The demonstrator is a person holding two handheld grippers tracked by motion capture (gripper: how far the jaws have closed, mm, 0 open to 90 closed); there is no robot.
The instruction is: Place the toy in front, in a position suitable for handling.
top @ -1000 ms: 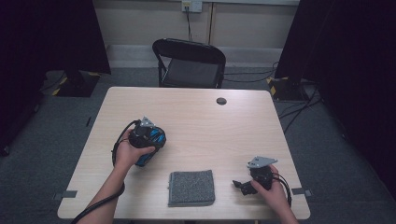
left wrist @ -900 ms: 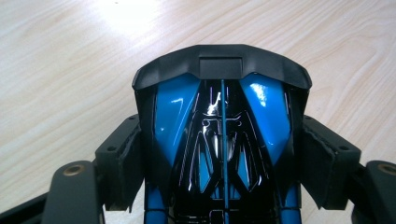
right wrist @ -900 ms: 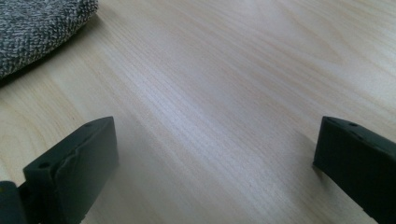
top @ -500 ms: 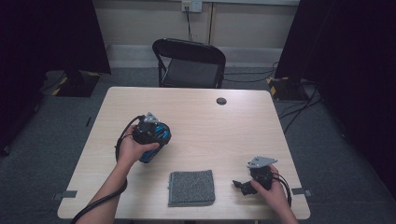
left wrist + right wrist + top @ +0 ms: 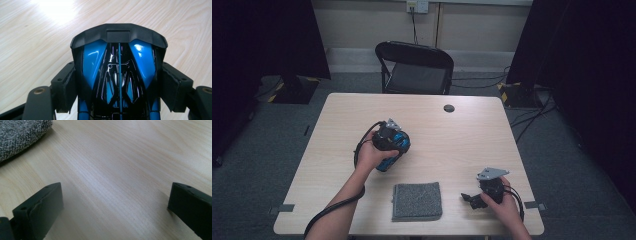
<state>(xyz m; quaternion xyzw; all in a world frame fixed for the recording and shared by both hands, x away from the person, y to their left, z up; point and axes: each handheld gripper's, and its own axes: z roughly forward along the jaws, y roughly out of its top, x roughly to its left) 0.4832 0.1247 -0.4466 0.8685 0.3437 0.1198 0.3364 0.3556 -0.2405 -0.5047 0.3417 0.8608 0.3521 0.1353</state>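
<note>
A glossy blue and black object [image 5: 385, 163] with a matte black front rim [image 5: 118, 35] is clamped between the pads of my left gripper [image 5: 393, 150], which is held just above the middle-left of the wooden table [image 5: 462, 145]. In the left gripper view the left gripper [image 5: 120, 82] has a black pad [image 5: 65, 87] pressed against each flank of the object. My right gripper [image 5: 469, 198] rests near the table's front right, jaws apart. In the right gripper view the right gripper [image 5: 115, 205] has only bare wood between its fingers. A folded grey cloth [image 5: 417, 201] lies just left of it.
The grey cloth [image 5: 20, 135] shows at the upper left of the right gripper view. A small black disc [image 5: 449, 108] sits near the table's far edge. A black folding chair [image 5: 414, 67] stands behind the table. Cables trail from both grippers.
My left hand has carried the blue and black object to the right and a little farther from the person. The right hand and the cloth have stayed in place.
</note>
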